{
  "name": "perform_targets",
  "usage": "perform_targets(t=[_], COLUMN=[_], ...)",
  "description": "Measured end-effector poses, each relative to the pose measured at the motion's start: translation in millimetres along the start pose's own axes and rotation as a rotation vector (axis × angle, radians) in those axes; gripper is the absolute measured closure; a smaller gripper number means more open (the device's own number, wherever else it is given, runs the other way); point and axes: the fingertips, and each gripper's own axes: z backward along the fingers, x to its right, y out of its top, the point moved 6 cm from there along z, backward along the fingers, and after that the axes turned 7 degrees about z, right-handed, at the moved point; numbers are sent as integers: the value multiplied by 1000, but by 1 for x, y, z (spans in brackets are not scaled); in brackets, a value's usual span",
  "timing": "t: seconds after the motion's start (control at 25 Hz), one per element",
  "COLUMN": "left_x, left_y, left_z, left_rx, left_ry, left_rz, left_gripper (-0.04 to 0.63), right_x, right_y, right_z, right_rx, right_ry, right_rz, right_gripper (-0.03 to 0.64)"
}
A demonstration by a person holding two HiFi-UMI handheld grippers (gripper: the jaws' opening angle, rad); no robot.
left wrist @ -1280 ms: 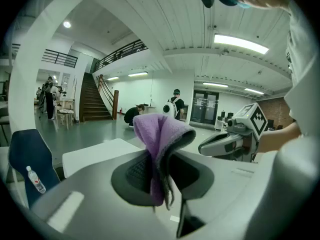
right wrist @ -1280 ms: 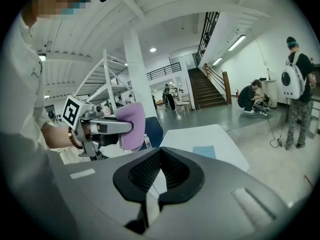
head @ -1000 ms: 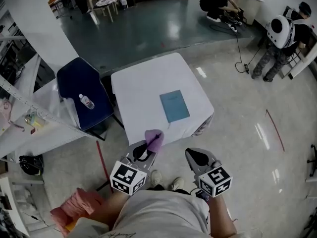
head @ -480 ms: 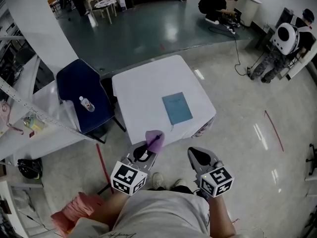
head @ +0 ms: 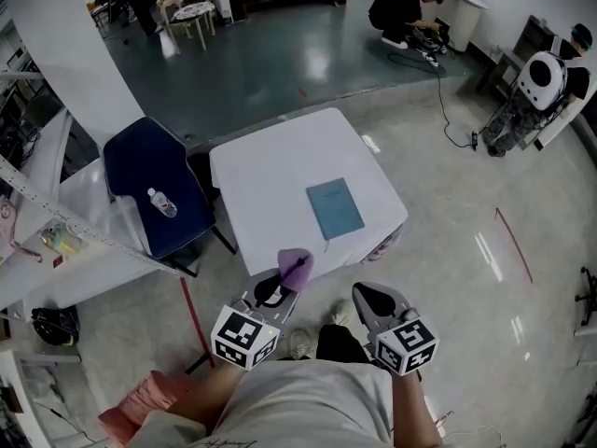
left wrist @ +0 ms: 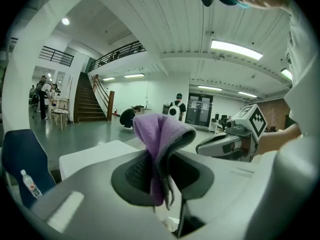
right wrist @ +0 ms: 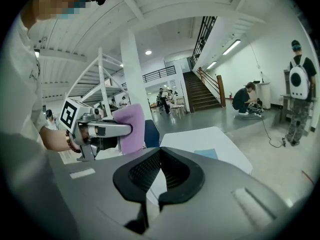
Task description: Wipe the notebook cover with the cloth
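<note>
Pinching cloth (head: 296, 264) between shut jaws of left gripper (head: 278, 287); right gripper (head: 369, 294) closed on nothing, both short of table (head: 270, 175), well apart from notebook (head: 335, 208).

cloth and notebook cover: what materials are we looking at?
Cloth: soft purple fabric, likely microfibre. It looks matte and fuzzy, and folds limply where the left claw pinches it.
Notebook: the blue cover looks like matte card or coated paper. It lies flat with an even colour and no glare, but it's too small to tell which.
</note>
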Motion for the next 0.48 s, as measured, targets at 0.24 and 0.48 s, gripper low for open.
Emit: perform_targets(t=[0.24,0.48], left_x=[-7,-23], left_y=[5,11], left_z=[-19,-52], left_rx=[1,-14], left_ry=[2,23], left_rz=[2,6], left_gripper=[518,518], right_x=[19,50], right_y=[3,8], right_z=[-10,-40], right_rx=[4,11], right_ry=[-3,45], right_rz=[-5,-23], right_gripper=[603,603])
